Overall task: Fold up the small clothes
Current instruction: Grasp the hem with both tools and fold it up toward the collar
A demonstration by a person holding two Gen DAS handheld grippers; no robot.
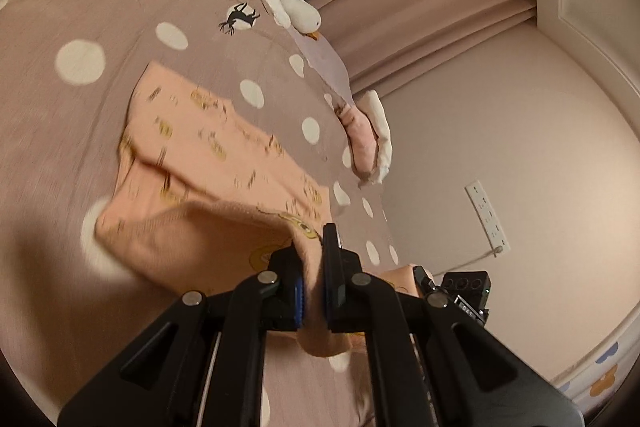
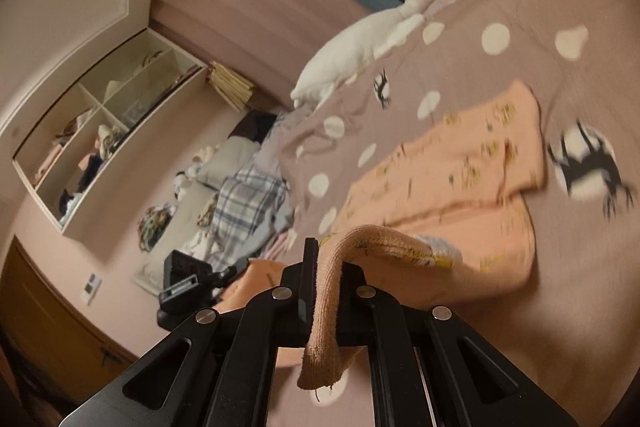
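A small peach garment (image 1: pixel 208 155) with a yellow print lies on the dotted brown bedspread (image 1: pixel 60 131). My left gripper (image 1: pixel 314 255) is shut on one near corner of it, and the cloth hangs down between the fingers. In the right wrist view the same peach garment (image 2: pixel 452 179) stretches away over the bedspread (image 2: pixel 520 67). My right gripper (image 2: pixel 326 259) is shut on its ribbed hem, which droops toward the camera. Both near corners are lifted off the bed. The other gripper (image 1: pixel 466 291) shows at the right edge of the left wrist view.
A white plush goose (image 2: pixel 360 47) lies at the far side of the bed. A folded pink and white cloth pile (image 1: pixel 368 135) sits near the bed's edge. Beyond are curtains (image 1: pixel 420 27), a wall socket (image 1: pixel 486 219), a shelf niche (image 2: pixel 104 131) and heaped laundry (image 2: pixel 248 203).
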